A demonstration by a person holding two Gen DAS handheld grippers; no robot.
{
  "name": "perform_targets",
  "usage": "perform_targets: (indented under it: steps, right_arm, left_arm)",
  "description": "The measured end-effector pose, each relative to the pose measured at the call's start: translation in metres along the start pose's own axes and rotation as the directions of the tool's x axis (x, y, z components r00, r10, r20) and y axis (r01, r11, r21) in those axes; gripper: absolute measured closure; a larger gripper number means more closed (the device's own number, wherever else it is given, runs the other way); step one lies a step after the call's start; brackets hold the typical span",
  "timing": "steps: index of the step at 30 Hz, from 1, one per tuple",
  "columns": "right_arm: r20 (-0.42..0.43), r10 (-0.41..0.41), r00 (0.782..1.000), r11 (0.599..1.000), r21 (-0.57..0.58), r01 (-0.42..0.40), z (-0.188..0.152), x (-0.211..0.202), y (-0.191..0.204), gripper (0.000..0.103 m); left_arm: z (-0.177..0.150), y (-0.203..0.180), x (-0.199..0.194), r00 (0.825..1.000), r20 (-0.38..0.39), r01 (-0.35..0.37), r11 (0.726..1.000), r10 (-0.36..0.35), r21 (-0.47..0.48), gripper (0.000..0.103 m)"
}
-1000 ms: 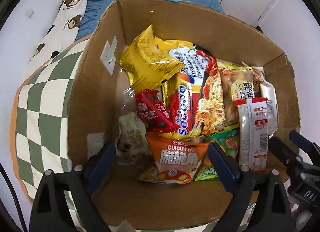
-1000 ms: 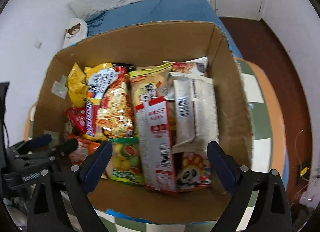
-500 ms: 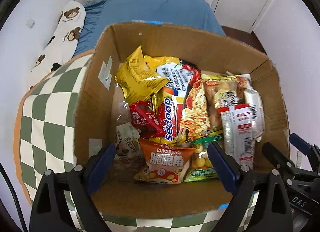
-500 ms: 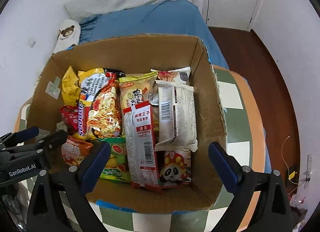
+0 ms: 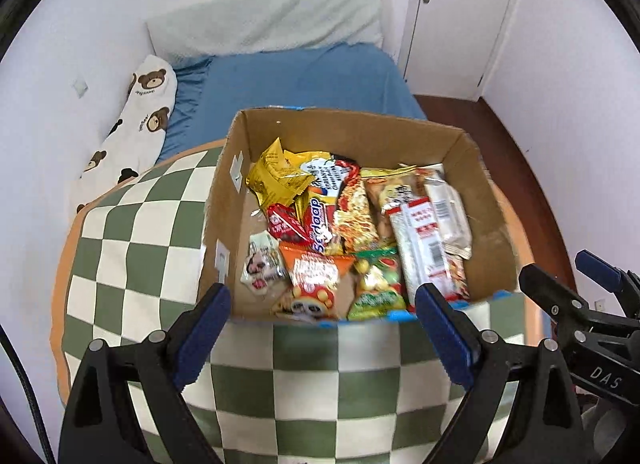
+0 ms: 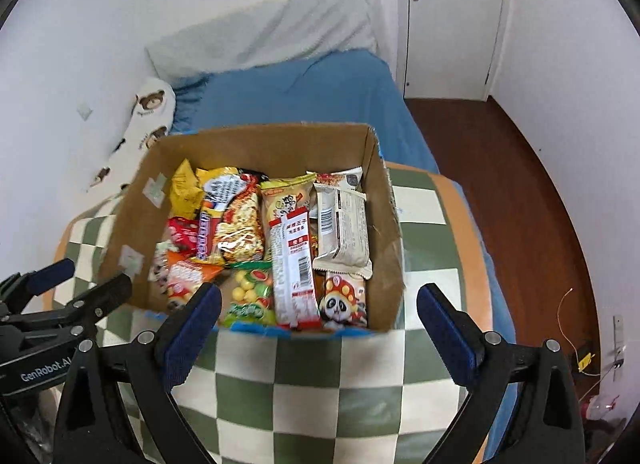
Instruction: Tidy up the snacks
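An open cardboard box point(image 5: 348, 131) point(image 6: 264, 143) stands on a green-and-white checked cushion point(image 5: 132, 248) point(image 6: 304, 380). It is full of snack packets: a yellow bag point(image 5: 276, 179), noodle packs point(image 5: 356, 211) point(image 6: 240, 223), a red-and-white stick pack point(image 5: 424, 252) point(image 6: 294, 264), an orange bag point(image 5: 314, 272), a panda pack point(image 6: 344, 300). My left gripper point(image 5: 324, 328) is open and empty, near the box's front wall. My right gripper point(image 6: 318, 324) is open and empty, also in front of the box. Each gripper shows at the edge of the other's view.
A bed with a blue sheet point(image 5: 296, 83) point(image 6: 296, 91) and a bear-print pillow point(image 5: 136, 119) lies behind the box. A white door point(image 5: 460, 15) and dark wood floor point(image 6: 528, 199) are at the right. White walls stand left and right.
Both grippers have pulled back and up from the box, so the box looks smaller and the cushion's front now shows. Both stay open and empty. The snacks have not moved.
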State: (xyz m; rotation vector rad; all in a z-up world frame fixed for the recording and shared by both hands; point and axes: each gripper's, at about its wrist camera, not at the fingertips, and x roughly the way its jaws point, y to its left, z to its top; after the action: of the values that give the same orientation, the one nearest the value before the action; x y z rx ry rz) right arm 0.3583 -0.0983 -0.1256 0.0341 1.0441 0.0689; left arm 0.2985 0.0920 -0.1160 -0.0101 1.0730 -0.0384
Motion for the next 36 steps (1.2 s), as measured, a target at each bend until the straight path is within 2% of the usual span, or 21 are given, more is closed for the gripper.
perform_targets:
  steps: [3, 10, 16, 19, 28, 36]
  right_arm:
    - [0.038, 0.011, 0.999, 1.0, 0.004, -0.011, -0.015, -0.036, 0.001, 0.002]
    - [0.137, 0.003, 0.991, 1.0, -0.001, -0.003, -0.043, -0.113, 0.003, 0.001]
    - [0.189, -0.005, 0.982, 1.0, -0.004, 0.006, -0.065, -0.164, 0.008, 0.001]
    - [0.21, -0.003, 0.978, 1.0, -0.01, 0.006, -0.073, -0.183, 0.011, 0.0]
    - [0.26, -0.013, 0.966, 0.999, -0.033, 0.022, -0.088, -0.221, 0.021, 0.0]
    - [0.241, -0.011, 0.97, 1.0, -0.025, 0.018, -0.093, -0.216, 0.019, 0.0]
  left_arm:
    - [-0.013, -0.003, -0.028, 0.999, 0.031, 0.016, 1.0, -0.016, -0.001, 0.009]
    - [-0.039, -0.006, -0.089, 0.993, 0.115, 0.0, 1.0, -0.001, 0.009, 0.009]
    - [-0.057, -0.003, -0.13, 0.988, 0.152, 0.002, 1.0, -0.001, -0.004, 0.009]
    - [-0.065, -0.002, -0.147, 0.982, 0.186, -0.025, 1.0, 0.027, -0.009, 0.009]
    - [-0.082, -0.006, -0.18, 0.975, 0.219, -0.031, 1.0, 0.03, 0.001, 0.009]
    - [-0.085, -0.01, -0.178, 0.973, 0.228, -0.039, 0.999, 0.036, 0.007, 0.009]
